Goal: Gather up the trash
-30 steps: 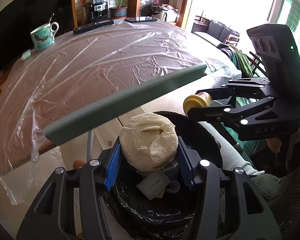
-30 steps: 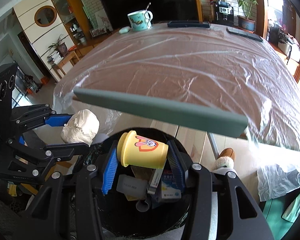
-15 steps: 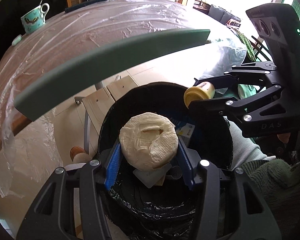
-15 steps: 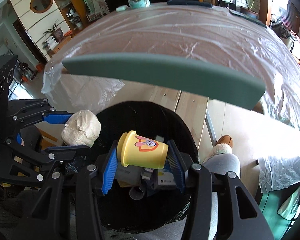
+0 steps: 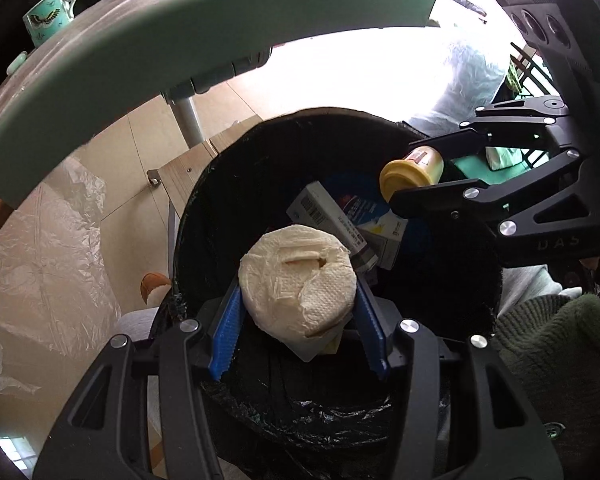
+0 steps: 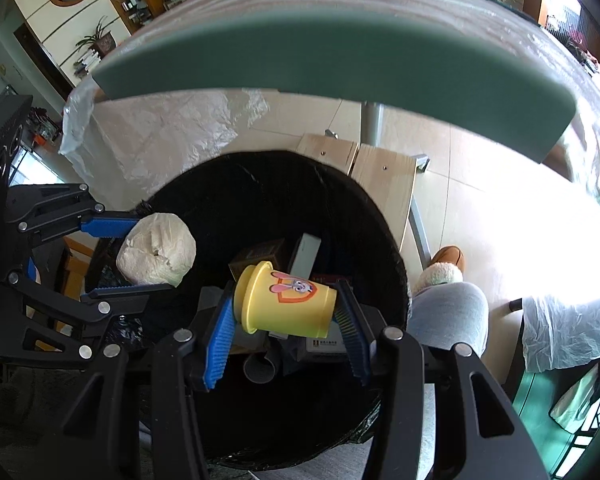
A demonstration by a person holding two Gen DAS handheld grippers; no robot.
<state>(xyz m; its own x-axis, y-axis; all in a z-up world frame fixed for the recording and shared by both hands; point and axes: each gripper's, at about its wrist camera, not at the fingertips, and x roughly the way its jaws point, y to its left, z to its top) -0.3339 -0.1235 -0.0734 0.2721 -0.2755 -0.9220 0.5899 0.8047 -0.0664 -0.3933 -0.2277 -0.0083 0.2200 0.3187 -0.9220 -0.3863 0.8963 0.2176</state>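
Jaws around one wad (image 5: 298, 276), one cup (image 6: 286, 300)

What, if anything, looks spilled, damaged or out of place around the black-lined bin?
Nothing stands out. The crumpled white paper wad in the left gripper and the yellow plastic cup, lying sideways in the right gripper, both hang over the black-lined bin. Boxes lie inside it.

Left claw (image 5: 298, 312) holding tissue wad (image 5: 298, 280) over bin (image 5: 204, 216), right claw (image 6: 286, 320) with cup (image 6: 288, 300) beside it, boxes (image 5: 332, 216) inside bin
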